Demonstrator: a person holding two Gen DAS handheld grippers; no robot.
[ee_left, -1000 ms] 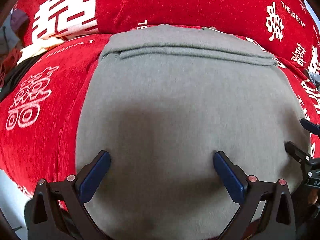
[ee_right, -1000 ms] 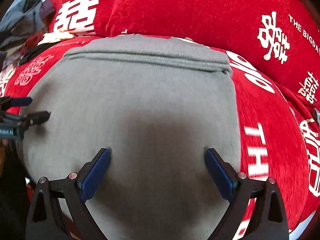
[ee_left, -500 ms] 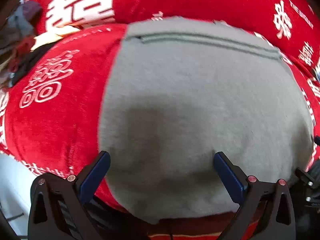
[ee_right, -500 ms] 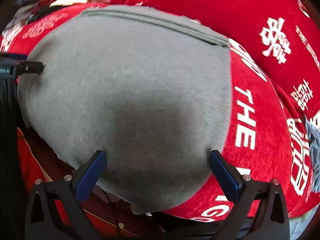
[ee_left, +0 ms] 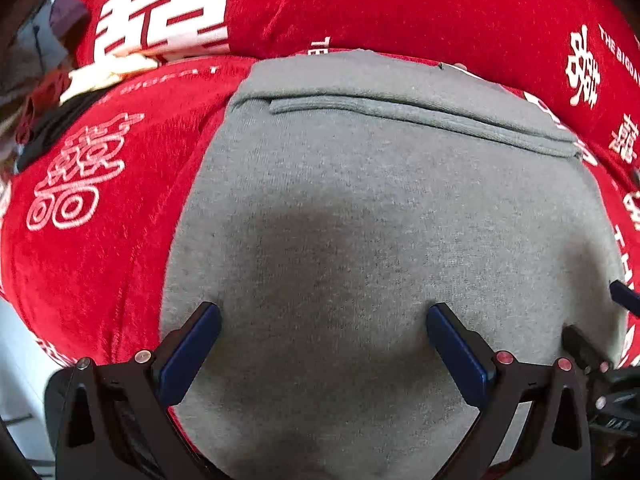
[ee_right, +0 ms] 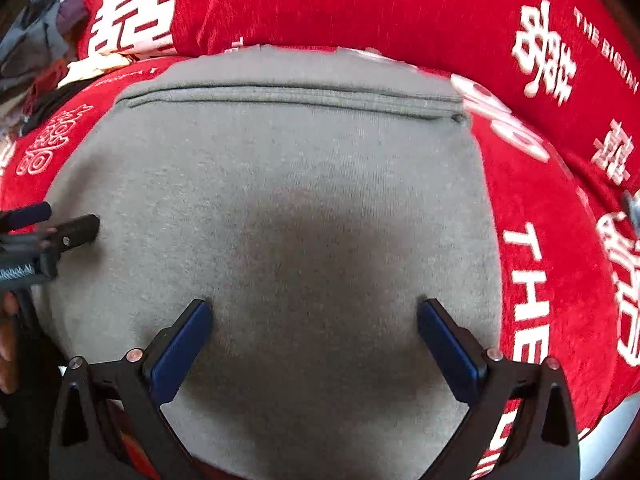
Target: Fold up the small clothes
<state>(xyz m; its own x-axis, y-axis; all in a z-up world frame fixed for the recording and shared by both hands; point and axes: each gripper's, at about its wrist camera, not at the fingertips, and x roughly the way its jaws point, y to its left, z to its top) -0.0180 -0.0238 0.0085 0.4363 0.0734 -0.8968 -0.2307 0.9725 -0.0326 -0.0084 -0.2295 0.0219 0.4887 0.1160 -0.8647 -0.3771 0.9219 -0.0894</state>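
Observation:
A grey garment (ee_left: 380, 208) lies flat on a red cushion, a stitched hem (ee_left: 400, 110) running across its far part. It also shows in the right wrist view (ee_right: 280, 184). My left gripper (ee_left: 322, 322) is open, fingers spread over the garment's near left part, holding nothing. My right gripper (ee_right: 314, 318) is open over the near right part, holding nothing. The right gripper's fingers (ee_left: 580, 340) show at the right edge of the left wrist view; the left gripper's fingers (ee_right: 76, 230) show at the left edge of the right wrist view.
The red seat cushion (ee_left: 100, 200) bears white printed characters, and a red back cushion (ee_left: 400, 8) rises behind the garment. A heap of other clothes (ee_right: 36, 60) lies at the far left. The cushion's front edge is near the grippers.
Both grippers pulled back toward the garment's near edge half a second ago, then moved forward over the garment again. Both stayed open. The garment has not moved.

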